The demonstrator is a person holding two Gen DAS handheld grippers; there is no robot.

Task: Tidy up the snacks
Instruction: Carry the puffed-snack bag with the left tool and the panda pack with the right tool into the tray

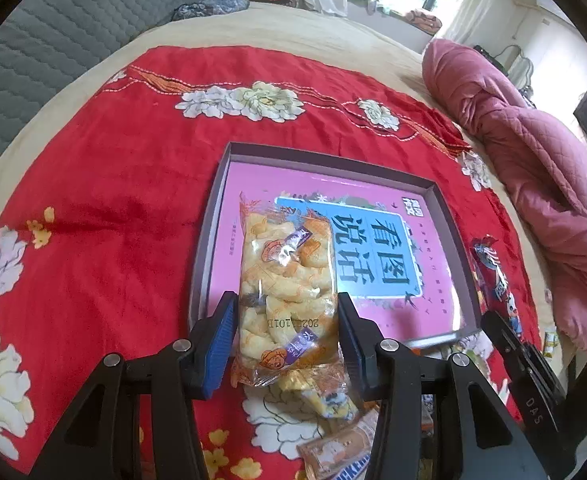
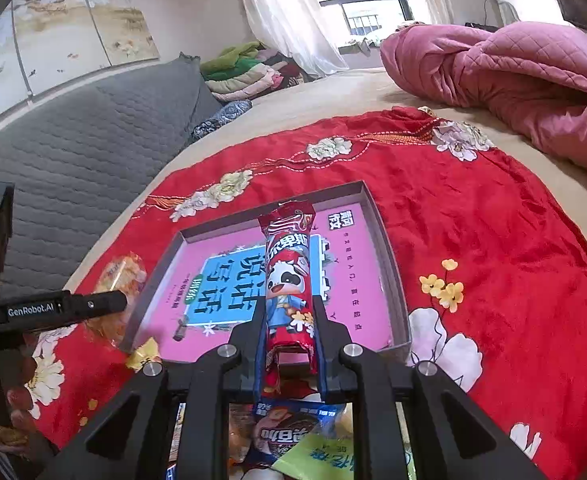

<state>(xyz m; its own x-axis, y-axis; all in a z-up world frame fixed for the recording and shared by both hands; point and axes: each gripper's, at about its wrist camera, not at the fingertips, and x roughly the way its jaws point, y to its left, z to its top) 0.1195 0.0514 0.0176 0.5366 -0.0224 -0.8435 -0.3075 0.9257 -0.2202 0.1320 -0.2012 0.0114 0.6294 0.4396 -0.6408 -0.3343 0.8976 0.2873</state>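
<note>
1. Red cloth covers the bed, and a pink tray sits on it, in the middle of both views

2. In the left view, the left claw is clamped on a yellow snack bag. The blue pads press its two long sides, low in the frame

3. That bag runs long from the bottom of the frame up toward the middle. Its top half hangs over the left part of the tray, and I cannot tell if it touches the tray floor

4. In the right view, the right claw is squeezed tight on a red cow pack. The pack sticks straight up the frame, with its tip over the middle of the tray

5. Both snacks point the same way, along the tray from its near edge to its far edge

6. Each claw is at the near edge, so both are about as close. I think the next move is to go lower and let go, the yellow bag on the left, the red pack beside it

7. More snacks wait at the bottom of the frame, under the right claw
</note>
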